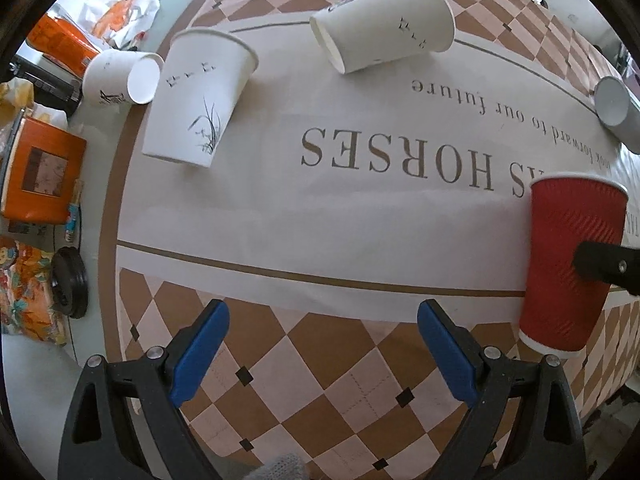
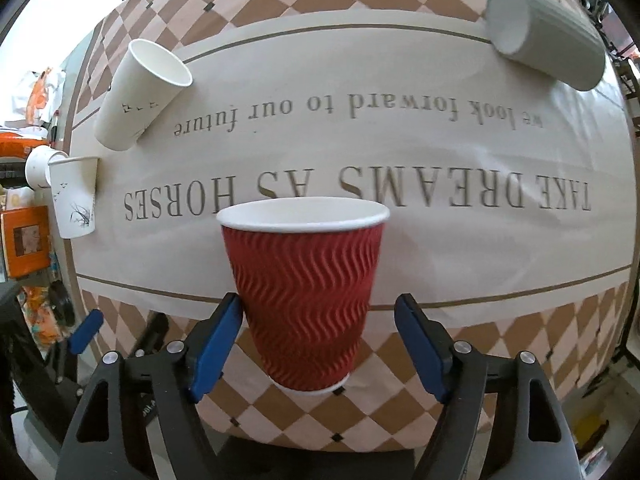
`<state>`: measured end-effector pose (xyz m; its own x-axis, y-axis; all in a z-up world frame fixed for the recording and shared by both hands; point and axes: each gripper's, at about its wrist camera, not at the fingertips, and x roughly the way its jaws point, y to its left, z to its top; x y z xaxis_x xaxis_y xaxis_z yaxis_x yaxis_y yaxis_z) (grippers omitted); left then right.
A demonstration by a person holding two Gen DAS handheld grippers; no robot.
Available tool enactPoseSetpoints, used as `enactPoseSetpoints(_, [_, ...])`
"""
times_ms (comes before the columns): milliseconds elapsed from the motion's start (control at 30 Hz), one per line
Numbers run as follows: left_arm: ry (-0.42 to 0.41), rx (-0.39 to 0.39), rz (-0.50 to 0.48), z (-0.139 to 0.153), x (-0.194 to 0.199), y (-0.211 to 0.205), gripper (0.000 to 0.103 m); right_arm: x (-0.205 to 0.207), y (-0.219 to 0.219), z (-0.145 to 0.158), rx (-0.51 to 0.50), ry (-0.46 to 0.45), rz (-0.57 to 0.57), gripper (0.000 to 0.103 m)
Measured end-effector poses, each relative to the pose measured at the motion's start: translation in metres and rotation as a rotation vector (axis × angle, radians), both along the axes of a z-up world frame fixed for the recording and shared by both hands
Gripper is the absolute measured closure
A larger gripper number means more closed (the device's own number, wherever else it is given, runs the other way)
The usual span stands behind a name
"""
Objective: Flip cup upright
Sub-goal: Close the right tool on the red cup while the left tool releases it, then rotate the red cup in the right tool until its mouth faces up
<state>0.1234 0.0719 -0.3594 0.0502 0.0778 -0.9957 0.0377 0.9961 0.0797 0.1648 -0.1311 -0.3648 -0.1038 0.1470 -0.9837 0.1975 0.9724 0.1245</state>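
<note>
A red ribbed paper cup [image 2: 304, 292] stands upright on the tablecloth between the fingers of my right gripper [image 2: 320, 340]. The jaws are open: the left pad touches the cup, the right pad stands apart from it. The red cup also shows in the left wrist view [image 1: 568, 264], with a right finger [image 1: 608, 268] beside it. My left gripper [image 1: 320, 348] is open and empty above the checkered border. A white cup [image 1: 384, 24] and a grey cup [image 2: 548, 36] lie on their sides. Another white cup [image 1: 196, 96] stands upright.
The cloth [image 1: 360, 216] has printed lettering. A further white cup [image 1: 120, 76] lies at the table's left edge. Orange boxes [image 1: 40, 168], packets and a black lid [image 1: 70, 280] crowd the left side off the cloth.
</note>
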Motion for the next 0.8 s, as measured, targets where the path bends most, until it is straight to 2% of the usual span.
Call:
enactPoseSetpoints(33, [0.002,0.0,-0.002,-0.002,0.0,0.002,0.007,0.001,0.003,-0.003,0.002,0.003,0.002,0.03])
enactPoseSetpoints(200, [-0.009,-0.008,-0.023,-0.002,-0.005,0.009,0.007,0.001,0.009,-0.004,-0.02,-0.024,-0.005,0.03])
enactPoseSetpoints(467, [-0.012,-0.028,-0.038,0.003,-0.004,0.021,0.007,-0.02,0.0,0.004,-0.062,-0.09,-0.08,0.031])
enactPoseSetpoints(600, [-0.006,-0.04,-0.048,0.004,-0.002,0.027,0.007,-0.029,-0.012,0.017,-0.089,-0.164,-0.124,0.031])
enactPoseSetpoints(800, [-0.003,-0.058,-0.06,0.012,0.003,0.006,0.007,-0.03,-0.023,0.041,-0.158,-0.316,-0.146,0.031])
